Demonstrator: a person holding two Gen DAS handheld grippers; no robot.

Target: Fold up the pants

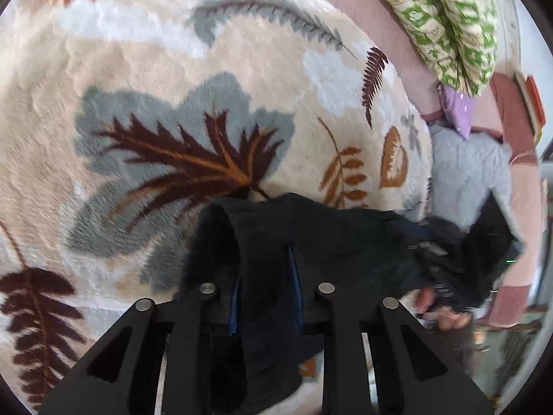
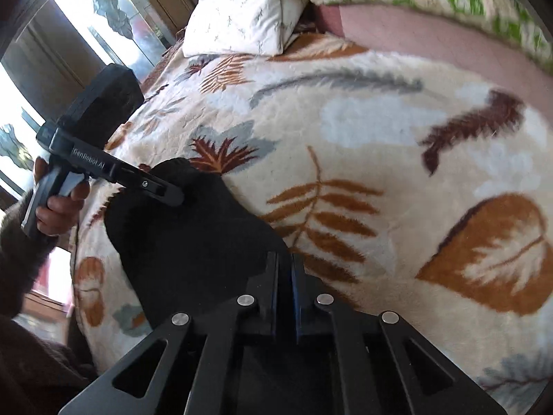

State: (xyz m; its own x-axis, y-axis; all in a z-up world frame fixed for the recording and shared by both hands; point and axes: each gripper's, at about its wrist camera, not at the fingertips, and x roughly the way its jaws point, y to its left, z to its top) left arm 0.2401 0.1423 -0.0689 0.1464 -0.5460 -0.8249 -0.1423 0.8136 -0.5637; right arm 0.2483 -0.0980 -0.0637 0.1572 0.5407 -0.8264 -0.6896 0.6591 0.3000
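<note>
Black pants [image 1: 345, 242] lie bunched on a fleece blanket with a leaf print [image 1: 172, 69]. My left gripper [image 1: 264, 266] is shut on a thick fold of the pants, and the cloth fills the gap between its blue pads. In the right wrist view the pants [image 2: 190, 242] stretch from the left gripper [image 2: 172, 197] to my right gripper [image 2: 285, 259]. The right gripper's jaws are nearly together on the cloth's edge. The right gripper [image 1: 425, 242] also shows at the far end of the pants, with a hand behind it.
Green patterned pillows [image 1: 449, 17] lie on a pink sheet [image 2: 432, 34] at the bed's head, with a white pillow [image 2: 242, 10] beside them. A purple bag [image 1: 458, 107] and grey quilted cloth [image 1: 466, 173] sit at the blanket's edge. A bright window [image 2: 20, 121] is behind the left hand.
</note>
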